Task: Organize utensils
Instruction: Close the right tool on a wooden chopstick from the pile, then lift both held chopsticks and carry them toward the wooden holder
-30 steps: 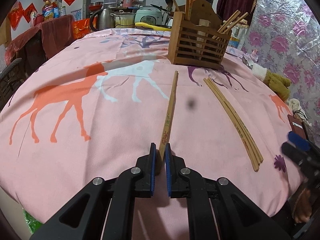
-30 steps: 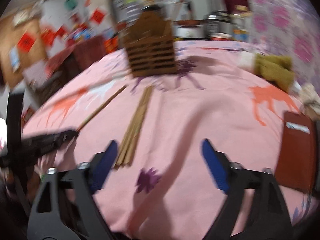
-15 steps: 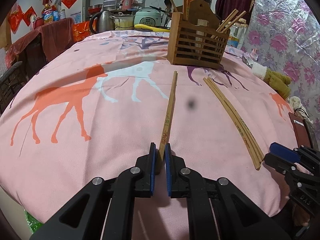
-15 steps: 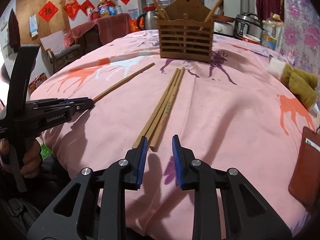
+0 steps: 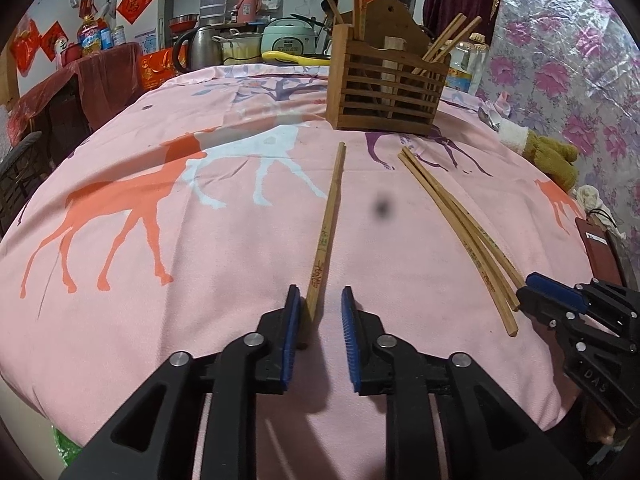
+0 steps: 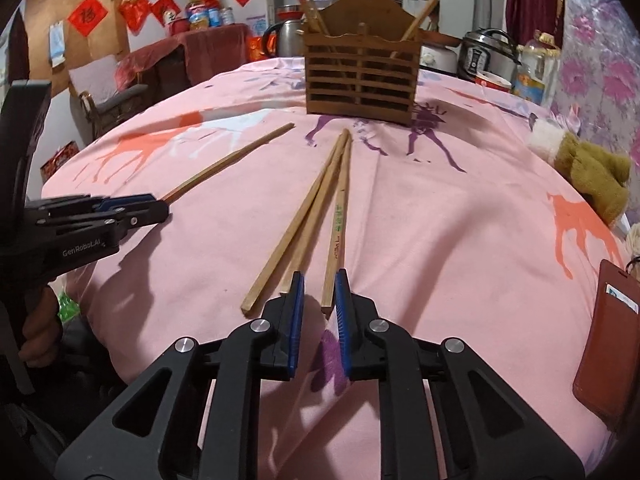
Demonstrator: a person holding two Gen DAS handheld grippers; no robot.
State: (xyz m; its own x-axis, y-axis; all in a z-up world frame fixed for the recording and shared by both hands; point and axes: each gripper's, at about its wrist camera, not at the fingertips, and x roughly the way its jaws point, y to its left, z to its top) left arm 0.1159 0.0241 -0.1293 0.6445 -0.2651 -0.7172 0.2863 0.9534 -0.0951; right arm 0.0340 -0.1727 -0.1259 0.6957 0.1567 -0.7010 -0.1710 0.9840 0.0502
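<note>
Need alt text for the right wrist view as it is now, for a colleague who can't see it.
The right gripper has just been closing, jaws narrowly apart around the near end of one chopstick of three on the pink tablecloth. Behind stands a wooden utensil holder; the left gripper is at a lone chopstick.

Beyond my claws I see a kettle (image 5: 199, 46), a green rice cooker (image 5: 289, 38), a brown plush toy (image 6: 592, 172) and a red card sleeve (image 6: 608, 344).

Count, table top: chopsticks lying loose, four: one single (image 5: 327, 232) on its own, three in a bundle (image 6: 316, 216). Wooden holder (image 5: 384, 84): one, with at least five chopsticks standing in it. Grippers: two.
</note>
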